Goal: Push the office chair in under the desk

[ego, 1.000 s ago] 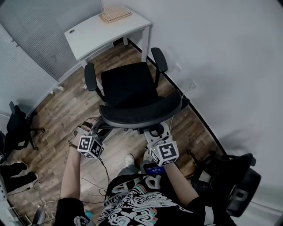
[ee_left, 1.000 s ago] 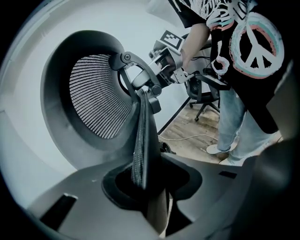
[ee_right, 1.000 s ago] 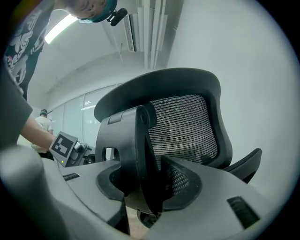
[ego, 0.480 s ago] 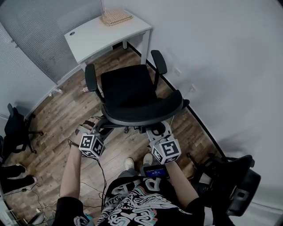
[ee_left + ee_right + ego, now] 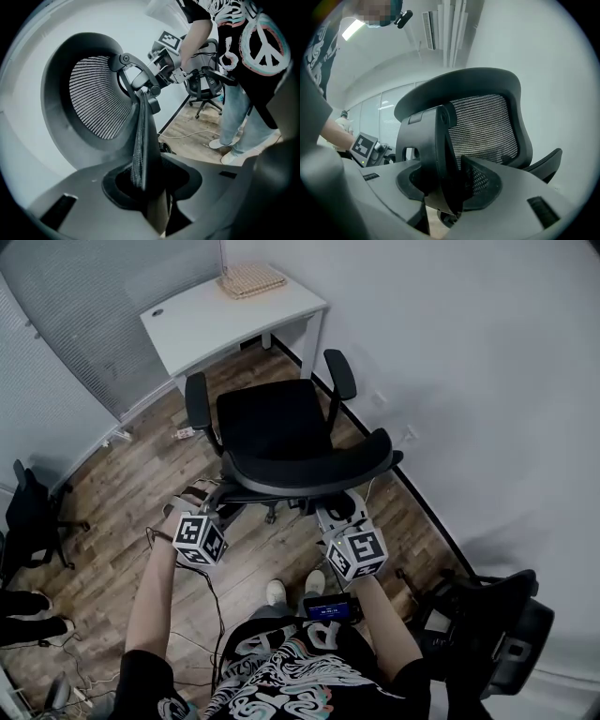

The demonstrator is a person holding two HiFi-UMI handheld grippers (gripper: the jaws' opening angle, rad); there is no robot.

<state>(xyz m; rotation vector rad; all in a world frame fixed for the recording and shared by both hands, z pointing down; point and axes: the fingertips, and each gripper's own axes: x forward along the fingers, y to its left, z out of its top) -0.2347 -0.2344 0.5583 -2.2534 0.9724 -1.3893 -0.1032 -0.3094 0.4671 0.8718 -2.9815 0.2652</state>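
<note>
The office chair (image 5: 277, 423) is moved nearer the upper-left desk (image 5: 202, 320) than before, pinched by left claw (image 5: 218, 495) and right claw (image 5: 330, 505).

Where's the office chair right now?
Head view: the office chair stands mid-frame, seat facing the white desk at upper left, not yet under it, the wall to its right.
</note>
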